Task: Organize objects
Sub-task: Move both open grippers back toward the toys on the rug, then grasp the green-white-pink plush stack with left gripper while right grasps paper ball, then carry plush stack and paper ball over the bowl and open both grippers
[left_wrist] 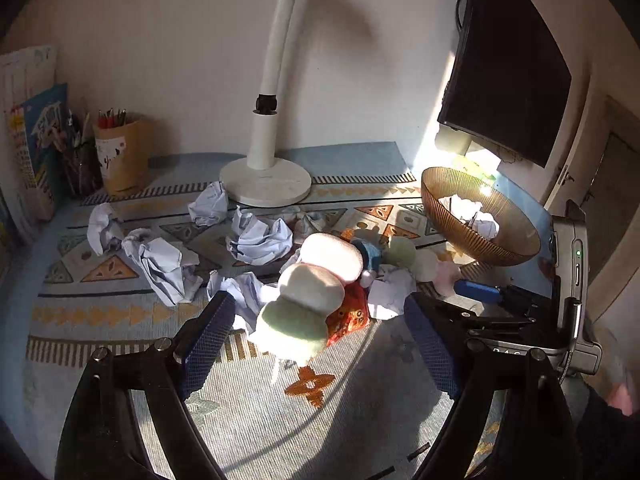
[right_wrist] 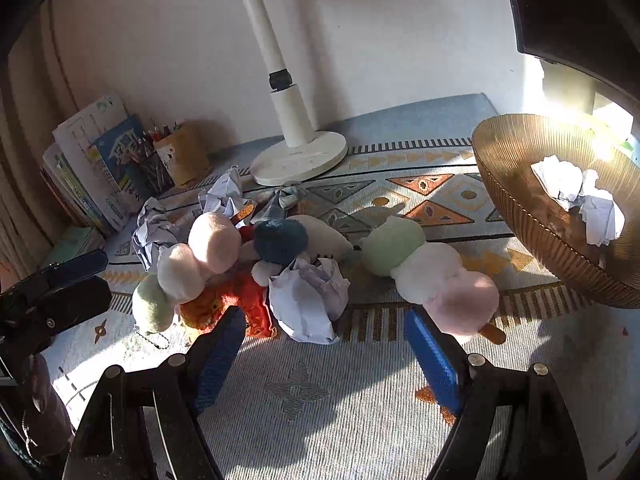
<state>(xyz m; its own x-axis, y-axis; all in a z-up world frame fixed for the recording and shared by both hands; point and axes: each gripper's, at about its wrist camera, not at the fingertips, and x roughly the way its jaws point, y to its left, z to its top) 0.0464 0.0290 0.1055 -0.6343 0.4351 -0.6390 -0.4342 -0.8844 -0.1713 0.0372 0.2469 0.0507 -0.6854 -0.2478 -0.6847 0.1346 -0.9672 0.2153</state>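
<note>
The desk (right_wrist: 304, 420), under its patterned cloth, carries a jumble across its middle, with the white lamp base (right_wrist: 300, 156) at the back edge and the amber ribbed bowl (right_wrist: 516, 200) near the right edge, two crumpled papers already inside it. My read: paper goes to the bowl, and plenty of balls are not yet moved.

Right gripper (right_wrist: 324, 360) hangs with jaws wide and nothing between them. Dead ahead of it, just past the fingertips, lies a crumpled paper ball (right_wrist: 308, 300), touching the red plush (right_wrist: 248, 304) on its left. The bowl is off to the right of that ball, so this hand looks the better placed for it. Beside its right finger lies a plush dango skewer (right_wrist: 432, 276), long axis slanting from green head, toward the desk's middle, to stick near the front.

Left gripper (left_wrist: 316, 340) is also spread wide and empty, and a second dango skewer (left_wrist: 316, 280) lies ahead between its fingers, axis running away toward the back, pink end farthest. More paper balls (left_wrist: 260, 240) are scattered toward the back left, well apart from the bowl.
</note>
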